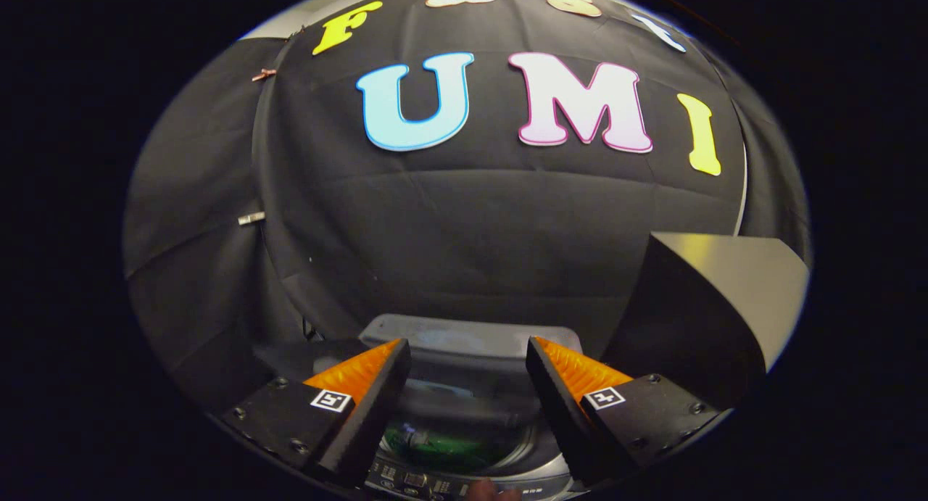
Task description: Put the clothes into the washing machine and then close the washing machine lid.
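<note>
Black cloth forms the booth wall [471,225] across the upper and middle frame, pinned by small clips [251,218] at upper left and left. A dark, angled panel [714,298] stands at right, its top face catching light. At lower centre sits the washing machine [464,414], lid [471,339] raised behind the drum opening. Green clothes [435,446] lie inside the drum, partly shadowed and hard to make out. The control strip [413,481] along the bottom is cut off; its markings are too small to read. The tongs [467,356] hang released, fingers well apart above the opening, grasping nothing. Each finger carries a square marker tag [330,400].
</note>
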A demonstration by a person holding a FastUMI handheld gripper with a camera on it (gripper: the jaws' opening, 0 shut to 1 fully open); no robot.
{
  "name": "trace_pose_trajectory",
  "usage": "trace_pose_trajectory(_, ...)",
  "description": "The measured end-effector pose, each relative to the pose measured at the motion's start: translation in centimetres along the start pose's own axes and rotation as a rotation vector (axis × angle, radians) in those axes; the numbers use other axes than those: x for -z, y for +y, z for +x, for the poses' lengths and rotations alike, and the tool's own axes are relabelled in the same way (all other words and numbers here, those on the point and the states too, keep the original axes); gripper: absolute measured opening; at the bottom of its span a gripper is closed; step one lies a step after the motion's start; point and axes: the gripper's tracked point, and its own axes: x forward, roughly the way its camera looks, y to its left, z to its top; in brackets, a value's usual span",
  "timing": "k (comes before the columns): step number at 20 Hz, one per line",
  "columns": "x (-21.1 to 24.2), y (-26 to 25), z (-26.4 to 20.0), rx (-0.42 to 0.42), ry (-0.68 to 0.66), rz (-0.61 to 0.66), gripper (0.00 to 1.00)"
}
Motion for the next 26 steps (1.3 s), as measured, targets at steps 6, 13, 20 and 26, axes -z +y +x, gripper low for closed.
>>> trace_pose_trajectory(6, 3.7, -0.4, -3.1, -0.011, 0.005, 0.055, 0.99)
trace_pose_trajectory(13, 5.1, -2.3, -6.3, 0.031, -0.018, 0.071, 0.99)
trace_pose_trajectory(20, 5.5, -2.3, -8.1, 0.036, -0.033, 0.018, 0.99)
trace_pose_trajectory(26, 3.5, -1.7, -10.0, 0.021, -0.071, 0.022, 0.99)
